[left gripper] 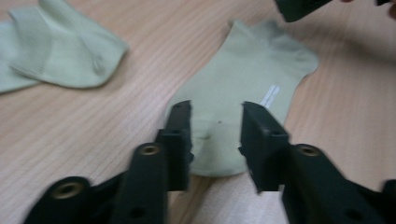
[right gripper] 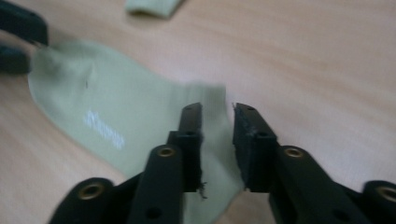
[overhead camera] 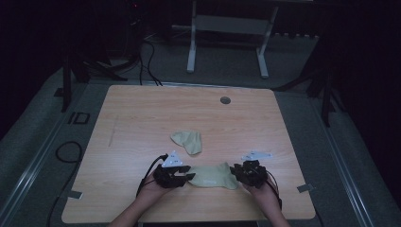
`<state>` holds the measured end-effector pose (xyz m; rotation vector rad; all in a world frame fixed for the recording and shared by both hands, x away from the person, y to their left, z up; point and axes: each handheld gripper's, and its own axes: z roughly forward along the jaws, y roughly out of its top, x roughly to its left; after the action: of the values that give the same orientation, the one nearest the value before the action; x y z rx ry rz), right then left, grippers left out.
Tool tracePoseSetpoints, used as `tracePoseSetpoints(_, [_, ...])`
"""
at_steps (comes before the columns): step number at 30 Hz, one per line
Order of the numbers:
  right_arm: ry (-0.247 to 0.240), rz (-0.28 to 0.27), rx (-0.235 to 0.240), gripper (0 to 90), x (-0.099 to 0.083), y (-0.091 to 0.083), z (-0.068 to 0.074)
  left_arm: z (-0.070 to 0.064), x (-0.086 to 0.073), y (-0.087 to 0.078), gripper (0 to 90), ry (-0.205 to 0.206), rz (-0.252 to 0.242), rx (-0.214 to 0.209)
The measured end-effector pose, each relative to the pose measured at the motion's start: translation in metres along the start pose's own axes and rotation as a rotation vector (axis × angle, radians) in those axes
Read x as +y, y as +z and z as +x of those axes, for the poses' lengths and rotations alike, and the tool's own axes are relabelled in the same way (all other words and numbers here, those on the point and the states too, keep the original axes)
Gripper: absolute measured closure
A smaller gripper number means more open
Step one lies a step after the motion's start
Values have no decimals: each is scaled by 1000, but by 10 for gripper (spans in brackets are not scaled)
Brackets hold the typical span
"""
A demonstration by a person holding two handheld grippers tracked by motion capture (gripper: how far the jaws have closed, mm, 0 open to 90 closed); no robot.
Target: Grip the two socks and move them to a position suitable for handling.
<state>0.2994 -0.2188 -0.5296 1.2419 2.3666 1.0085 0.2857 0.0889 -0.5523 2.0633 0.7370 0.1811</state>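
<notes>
Carefully now: the flat sock [overhead camera: 215, 176] lies near the tabletop's [overhead camera: 142, 118] front edge, between both grippers. The left gripper [left gripper: 215, 122] and right gripper [right gripper: 217, 116] each straddle an end, jaws narrowly apart; lower both evenly, then pinch only fabric edges, leaving the second sock [overhead camera: 188, 141] alone.

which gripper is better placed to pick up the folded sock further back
Left, probably. The left gripper sits nearer the folded sock, which lies just ahead of it; the right gripper is across the flat sock.

Dim room, grey carpet floor [overhead camera: 28, 127], white desk frame [overhead camera: 227, 33], black cables [overhead camera: 146, 61]
</notes>
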Motion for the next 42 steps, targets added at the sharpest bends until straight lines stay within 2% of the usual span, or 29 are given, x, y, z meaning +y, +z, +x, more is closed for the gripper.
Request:
tracePoseSetpoints(3, [-9, -33, -1, 658, 20, 2, 3, 1, -5, -12, 598, -3, -32, -14])
tracePoseSetpoints(5, [-13, -35, 1, 634, 25, 4, 4, 2, -8, -20, 598, 1, -44, -17])
tracePoseSetpoints(8, [-24, -33, 2, 627, 39, 12, 7, 4, -13, -27, 598, 13, -39, 10])
tracePoseSetpoints(9, [-34, -28, 10, 623, 52, 20, 10, 5, -14, -29, 598, 12, -36, 15])
tracePoseSetpoints(11, [-41, -26, 7, 619, 56, 23, 11, 7, -16, -32, 599, 1, -30, 28])
tracePoseSetpoints(18, [-77, -2, 21, 580, 95, 51, 23, 12, -22, -36, 599, -10, -17, 55])
tracePoseSetpoints(19, [-80, 5, 32, 570, 105, 59, 27, 13, -22, -35, 599, -15, -16, 56])
tracePoseSetpoints(23, [-71, 17, 46, 563, 119, 73, 31, 16, -25, -34, 599, -20, -7, 61])
tracePoseSetpoints(24, [-67, 32, 49, 554, 128, 85, 35, 17, -25, -34, 599, -24, -5, 62])
tracePoseSetpoints(25, [-67, 32, 49, 554, 128, 85, 35, 18, -26, -34, 599, -29, -6, 61])
tracePoseSetpoints(28, [-58, 60, 63, 536, 138, 103, 42, 19, -27, -34, 599, -30, -7, 70])
tracePoseSetpoints(30, [-56, 101, 49, 511, 143, 123, 47, 20, -28, -35, 599, -33, -9, 74])
tracePoseSetpoints(31, [-56, 101, 49, 511, 143, 123, 47, 20, -28, -35, 599, -35, -11, 73])
tracePoseSetpoints(32, [-49, 129, 53, 467, 144, 135, 51, 20, -28, -35, 599, -36, -12, 73])
tracePoseSetpoints(33, [-49, 129, 53, 467, 144, 135, 51, 20, -29, -35, 599, -37, -12, 74])
tracePoseSetpoints(34, [-62, 154, 44, 448, 144, 147, 54, 20, -29, -35, 598, -37, -11, 75])
tracePoseSetpoints(36, [-65, 161, 40, 443, 143, 151, 56, 20, -29, -35, 598, -39, -12, 77])
tracePoseSetpoints(38, [-90, 173, 15, 442, 143, 159, 61, 21, -30, -35, 598, -41, -12, 78])
tracePoseSetpoints(40, [-124, 183, -33, 443, 141, 167, 66, 21, -30, -35, 598, -44, -12, 75])
tracePoseSetpoints(41, [-124, 183, -33, 443, 141, 167, 66, 21, -30, -35, 598, -43, -12, 76])
tracePoseSetpoints(42, [-132, 186, -48, 490, 142, 168, 67, 22, -30, -35, 598, -43, -11, 78])
